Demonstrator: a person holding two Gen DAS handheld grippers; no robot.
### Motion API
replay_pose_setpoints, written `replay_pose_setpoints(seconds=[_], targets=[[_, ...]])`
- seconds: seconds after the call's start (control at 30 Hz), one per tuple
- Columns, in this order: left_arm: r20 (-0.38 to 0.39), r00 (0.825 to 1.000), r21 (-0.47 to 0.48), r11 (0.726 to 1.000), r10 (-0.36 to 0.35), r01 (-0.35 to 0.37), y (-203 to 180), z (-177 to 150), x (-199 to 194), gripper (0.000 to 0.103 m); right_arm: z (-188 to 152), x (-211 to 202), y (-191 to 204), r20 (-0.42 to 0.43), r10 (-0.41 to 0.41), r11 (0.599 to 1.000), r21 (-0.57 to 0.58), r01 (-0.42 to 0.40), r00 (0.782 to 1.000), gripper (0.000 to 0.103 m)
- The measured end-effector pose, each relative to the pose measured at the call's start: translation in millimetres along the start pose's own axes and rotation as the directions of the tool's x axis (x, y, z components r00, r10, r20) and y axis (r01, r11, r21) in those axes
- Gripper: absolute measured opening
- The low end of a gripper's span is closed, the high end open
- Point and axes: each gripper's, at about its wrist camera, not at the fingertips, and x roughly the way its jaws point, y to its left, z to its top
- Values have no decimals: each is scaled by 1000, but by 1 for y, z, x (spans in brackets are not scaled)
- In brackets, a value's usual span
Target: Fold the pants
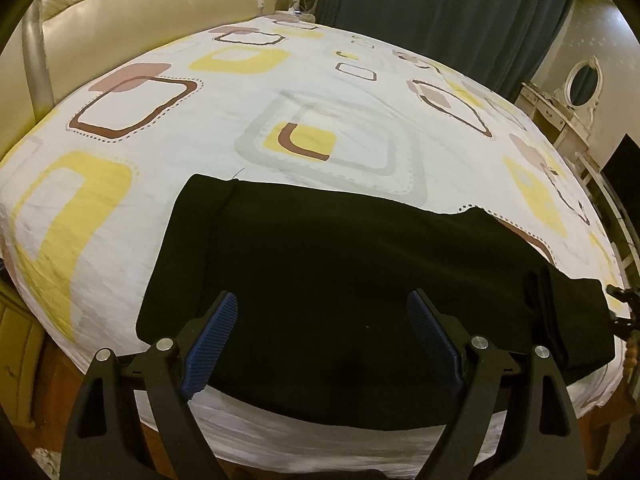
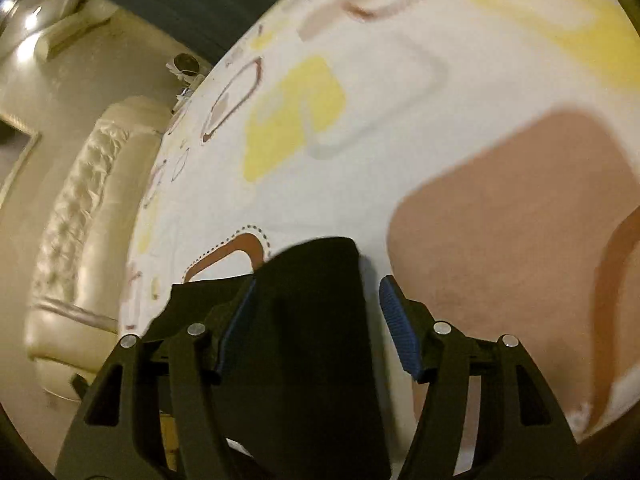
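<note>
Black pants (image 1: 340,264) lie flat across the near edge of the bed, stretching from the left to a doubled-over end at the right (image 1: 572,320). My left gripper (image 1: 322,324) is open and hovers above the pants' near middle, blue pads (image 1: 216,340) apart. In the right wrist view my right gripper (image 2: 316,312) is open, with the end of the pants (image 2: 312,340) lying between its fingers; the jaws stand wide and do not pinch the cloth.
The bed sheet (image 1: 200,120) is white with yellow, brown and grey squares. A cream padded headboard (image 1: 120,4) is at the far left. Dark curtains (image 1: 440,8) hang behind. A white dresser with an oval mirror (image 1: 582,82) stands at the right.
</note>
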Motion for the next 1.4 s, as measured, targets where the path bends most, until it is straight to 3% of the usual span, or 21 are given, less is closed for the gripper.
replay_pose_setpoints(seconds=[0.07, 0.1, 0.17, 0.23, 0.4, 0.47, 0.57, 0.67, 0.7, 0.73, 0.77, 0.93, 1.07, 1.13, 1.23, 1.33, 1.4], targets=[[-1, 1000, 2, 1000, 2, -2, 1, 0, 0, 86, 0, 13, -6, -28, 26, 1000, 6, -26, 999, 32], [0, 1000, 1, 1000, 2, -2, 1, 0, 0, 86, -1, 19, -8, -29, -2, 1000, 6, 2, 1000, 27], [0, 1000, -3, 1000, 1, -1, 1, 1, 0, 86, -2, 26, -19, -30, 16, 999, 52, -15, 999, 23], [-4, 1000, -3, 1000, 2, -2, 1, 0, 1, 86, -2, 26, -25, -25, 51, 995, 88, -48, 998, 23], [-11, 1000, 5, 1000, 12, -12, 3, -1, 2, 86, -20, 2, -34, -4, 164, 975, 154, -162, 986, 36], [-7, 1000, -1, 1000, 11, -11, 4, -1, 1, 86, -34, -9, -38, -20, 185, 973, 146, -180, 983, 47], [-11, 1000, -15, 1000, 1, -1, 5, -1, 2, 86, -55, -28, -46, -39, 189, 974, 134, -183, 981, 51], [-16, 1000, -16, 1000, -3, 3, 5, -1, 3, 86, -70, -35, -56, -52, 188, 974, 142, -179, 981, 50], [-15, 1000, -12, 1000, -2, 2, 4, -1, 3, 86, -72, -36, -58, -52, 176, 976, 137, -167, 983, 45], [-13, 1000, -7, 1000, 0, 0, 4, -1, 2, 86, -75, -35, -59, -58, 148, 983, 122, -140, 987, 33], [-12, 1000, -4, 1000, 2, -2, 4, -1, 2, 86, -78, -32, -60, -52, 125, 988, 102, -119, 991, 30], [-6, 1000, -8, 1000, 1, -1, 6, 0, 0, 86, -77, -33, -51, -46, 76, 994, 87, -72, 996, 30], [-6, 1000, -21, 1000, 2, -2, 10, 1, 0, 86, -71, -59, -13, 72, -35, 999, 18, 33, 997, 33], [-8, 1000, -26, 1000, 6, -6, 12, 1, 1, 86, -72, -64, 3, 104, 8, 1000, 4, -9, 995, 39], [-11, 1000, -34, 999, 11, -11, 17, 2, 2, 86, -77, -51, 28, 60, 123, 992, -17, -122, 991, 47], [-7, 1000, -52, 999, 12, -13, 26, 3, 0, 86, -86, -27, 36, -5, 161, 987, -12, -161, 987, 47], [-3, 1000, -74, 997, 15, -15, 34, 5, -2, 86, -93, -9, 31, -64, 128, 992, -5, -128, 990, 47]])
